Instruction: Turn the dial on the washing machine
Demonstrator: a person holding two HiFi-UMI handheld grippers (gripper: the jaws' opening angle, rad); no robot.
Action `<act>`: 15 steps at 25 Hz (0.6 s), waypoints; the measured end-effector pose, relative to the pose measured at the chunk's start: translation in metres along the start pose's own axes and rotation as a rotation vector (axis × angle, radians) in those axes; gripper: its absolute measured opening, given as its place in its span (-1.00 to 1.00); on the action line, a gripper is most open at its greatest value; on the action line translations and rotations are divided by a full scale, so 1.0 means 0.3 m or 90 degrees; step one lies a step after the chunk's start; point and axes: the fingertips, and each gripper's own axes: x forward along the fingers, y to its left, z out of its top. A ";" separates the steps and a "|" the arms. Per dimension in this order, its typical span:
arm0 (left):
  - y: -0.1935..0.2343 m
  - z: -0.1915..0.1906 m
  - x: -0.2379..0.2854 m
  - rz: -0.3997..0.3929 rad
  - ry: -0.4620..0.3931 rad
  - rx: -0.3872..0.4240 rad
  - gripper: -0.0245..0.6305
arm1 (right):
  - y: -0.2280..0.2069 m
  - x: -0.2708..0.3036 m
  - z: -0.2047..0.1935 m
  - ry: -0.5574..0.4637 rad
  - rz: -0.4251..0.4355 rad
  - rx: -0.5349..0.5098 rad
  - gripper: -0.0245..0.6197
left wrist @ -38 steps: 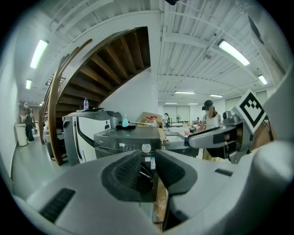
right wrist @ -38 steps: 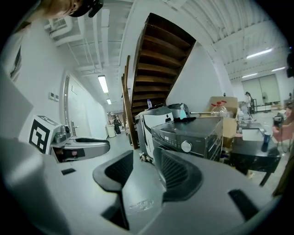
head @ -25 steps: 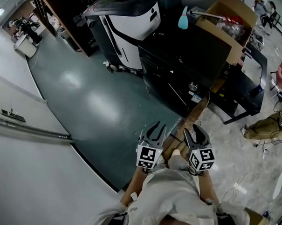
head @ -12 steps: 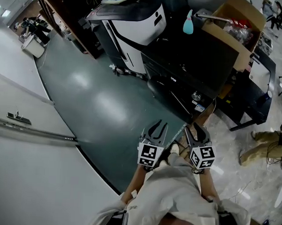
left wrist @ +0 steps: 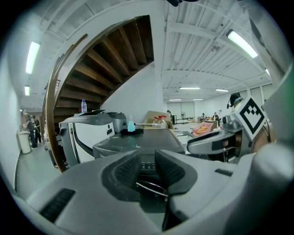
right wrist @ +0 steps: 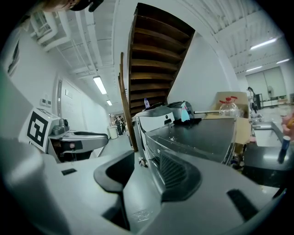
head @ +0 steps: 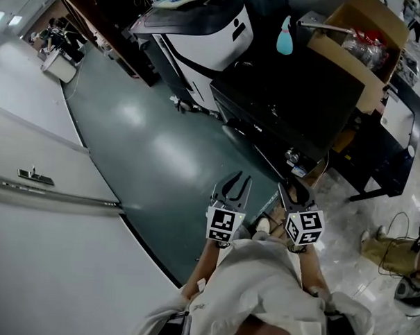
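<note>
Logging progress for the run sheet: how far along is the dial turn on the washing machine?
Done: nothing; no dial can be made out yet. In hand: the left hand-held gripper, jaws apart, and the right hand-held gripper, jaws shut, both empty, are held out short of the black flat-topped machine. Remaining: reach it, find and grip the dial, turn it.

bottle (head: pixel 286 26) on machine (head: pixel 296 98), box (head: pixel 354 38) beside

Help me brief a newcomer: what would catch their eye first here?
The black machine fills the middle of the head view, with a white machine to its left and a cardboard box at its right. Below, the left tool and right tool, each with a marker cube, point toward it.
</note>
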 end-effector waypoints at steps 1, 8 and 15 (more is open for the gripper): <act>0.003 0.006 0.015 0.001 0.001 0.002 -0.61 | -0.013 0.011 0.006 -0.001 0.001 0.001 -0.40; 0.042 0.031 0.127 -0.011 0.009 0.014 -0.61 | -0.083 0.065 0.023 -0.001 -0.023 0.019 -0.40; 0.113 0.017 0.285 -0.061 0.018 0.033 -0.61 | -0.159 0.144 0.013 0.006 -0.095 0.042 -0.39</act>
